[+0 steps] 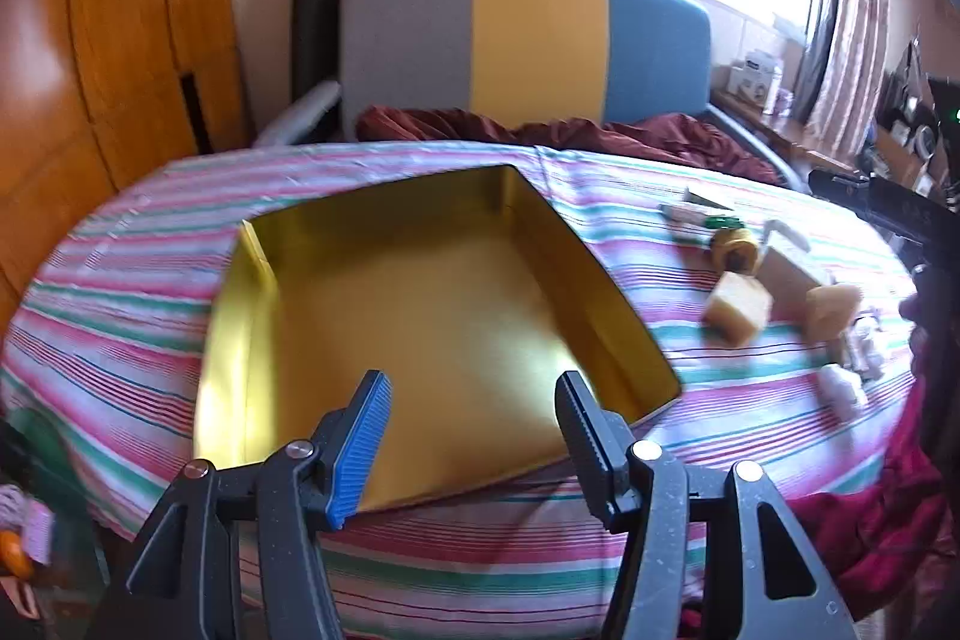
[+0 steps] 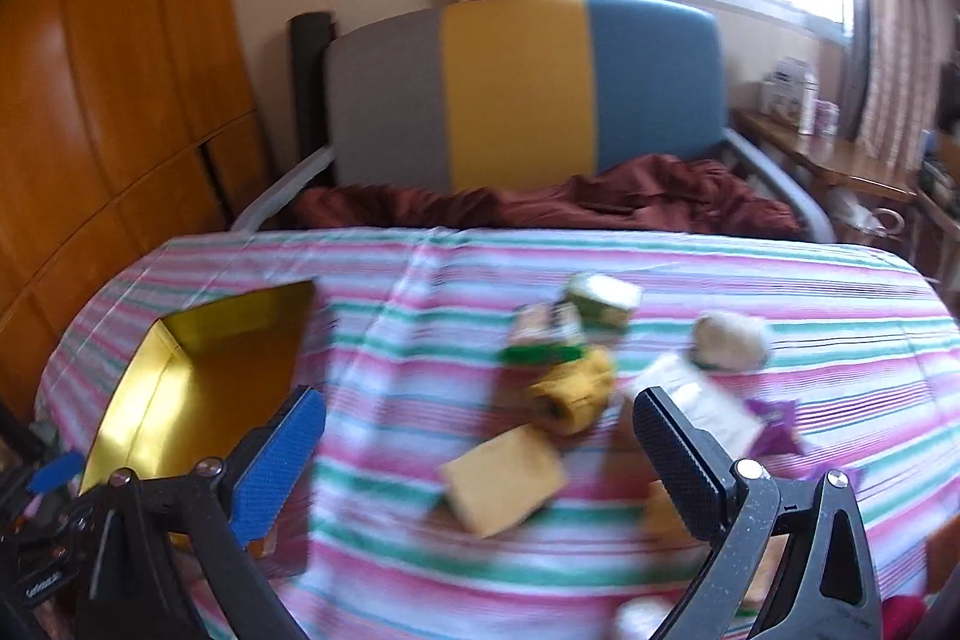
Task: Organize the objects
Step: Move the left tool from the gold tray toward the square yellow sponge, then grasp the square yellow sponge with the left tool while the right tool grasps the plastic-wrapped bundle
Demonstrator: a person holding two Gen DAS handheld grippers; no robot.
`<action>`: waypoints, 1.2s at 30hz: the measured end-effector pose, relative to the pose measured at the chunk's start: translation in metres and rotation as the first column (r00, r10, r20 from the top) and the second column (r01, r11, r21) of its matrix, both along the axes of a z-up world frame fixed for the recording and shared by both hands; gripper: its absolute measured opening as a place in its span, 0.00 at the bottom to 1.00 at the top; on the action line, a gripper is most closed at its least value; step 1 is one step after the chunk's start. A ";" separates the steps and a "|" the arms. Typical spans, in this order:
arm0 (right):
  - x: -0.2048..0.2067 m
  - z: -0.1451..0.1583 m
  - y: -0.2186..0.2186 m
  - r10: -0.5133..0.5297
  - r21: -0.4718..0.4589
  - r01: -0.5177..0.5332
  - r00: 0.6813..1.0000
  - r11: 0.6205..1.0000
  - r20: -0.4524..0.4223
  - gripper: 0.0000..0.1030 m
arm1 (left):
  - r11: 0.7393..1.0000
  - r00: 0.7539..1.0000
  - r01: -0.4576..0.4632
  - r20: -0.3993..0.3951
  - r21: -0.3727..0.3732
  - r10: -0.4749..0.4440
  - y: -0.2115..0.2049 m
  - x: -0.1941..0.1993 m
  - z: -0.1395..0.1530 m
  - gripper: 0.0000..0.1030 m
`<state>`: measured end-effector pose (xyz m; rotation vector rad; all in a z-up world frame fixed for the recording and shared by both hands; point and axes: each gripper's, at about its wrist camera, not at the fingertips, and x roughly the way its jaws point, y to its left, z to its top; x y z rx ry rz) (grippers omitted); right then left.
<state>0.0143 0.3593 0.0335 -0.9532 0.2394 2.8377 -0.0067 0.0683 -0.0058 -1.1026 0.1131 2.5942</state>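
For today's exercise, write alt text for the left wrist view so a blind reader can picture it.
An open left gripper hovers over an empty gold tin box lying on a pink, green and white striped cloth. To the box's right sits a blurred cluster of small items, including a tan block. A grey, yellow and blue headboard stands behind.

I am looking at an open gold tin [image 1: 420,316] lying flat and empty on the striped bedcover. To its right, small items are sitting clustered: a tan block [image 2: 504,481] lying nearest, a yellow roll [image 2: 573,391] just behind it, green-labelled packets [image 2: 543,334] beyond, and a white pouch [image 2: 699,403] alongside. Motion is blurring their details.
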 end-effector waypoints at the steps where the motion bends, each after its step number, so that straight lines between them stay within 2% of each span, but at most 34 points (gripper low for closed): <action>1: 0.001 0.003 0.011 -0.023 0.003 0.023 1.000 1.000 -0.008 1.00 | 1.000 1.000 0.013 0.013 0.014 -0.014 0.004 -0.002 0.000 0.57; 7: 0.004 -0.009 0.108 -0.231 -0.031 0.231 0.973 0.972 0.006 1.00 | 0.991 0.991 0.128 0.031 0.034 -0.130 0.041 -0.005 0.011 0.57; 9: 0.012 -0.017 0.133 -0.286 -0.113 0.286 0.958 0.951 0.014 1.00 | 0.981 0.980 0.192 0.055 0.030 -0.193 0.061 -0.008 0.013 0.57; 12: 0.021 -0.018 0.158 -0.340 -0.249 0.332 0.940 0.910 0.012 1.00 | 0.953 0.949 0.300 0.088 0.037 -0.303 0.099 -0.012 0.013 0.57; 17: 0.023 -0.014 0.153 -0.321 -0.282 0.307 0.947 0.909 -0.002 1.00 | 0.895 0.887 0.447 0.135 -0.009 -0.441 0.166 -0.018 0.003 0.57; 21: 0.025 -0.012 0.152 -0.293 -0.302 0.272 0.956 0.914 -0.025 1.00 | 0.856 0.848 0.513 0.191 -0.062 -0.494 0.208 -0.037 -0.019 0.57; 23: 0.025 -0.012 0.152 -0.273 -0.323 0.247 0.961 0.913 -0.035 1.00 | 0.841 0.830 0.537 0.220 -0.065 -0.513 0.221 -0.046 -0.028 0.57; 26: 0.023 -0.012 0.151 -0.250 -0.335 0.222 0.967 0.916 -0.041 1.00 | 0.824 0.816 0.558 0.244 -0.100 -0.523 0.238 -0.054 -0.039 0.59; 27: 0.023 -0.013 0.151 -0.247 -0.337 0.219 0.968 0.916 -0.042 1.00 | 0.818 0.811 0.565 0.253 -0.107 -0.527 0.242 -0.057 -0.043 0.62; 31: 0.021 -0.013 0.151 -0.235 -0.343 0.207 0.971 0.916 -0.040 1.00 | 0.810 0.801 0.574 0.294 -0.125 -0.522 0.260 -0.069 -0.058 0.66; 34: 0.020 -0.016 0.154 -0.233 -0.365 0.206 0.972 0.908 -0.029 1.00 | 0.809 0.806 0.568 0.296 -0.148 -0.512 0.271 -0.076 -0.067 0.66; 35: 0.019 -0.017 0.155 -0.232 -0.371 0.206 0.973 0.905 -0.024 1.00 | 0.814 0.810 0.561 0.299 -0.149 -0.504 0.273 -0.079 -0.070 0.65; 36: 0.018 -0.018 0.155 -0.231 -0.375 0.207 0.973 0.904 -0.020 1.00 | 0.820 0.813 0.554 0.305 -0.145 -0.496 0.274 -0.081 -0.074 0.56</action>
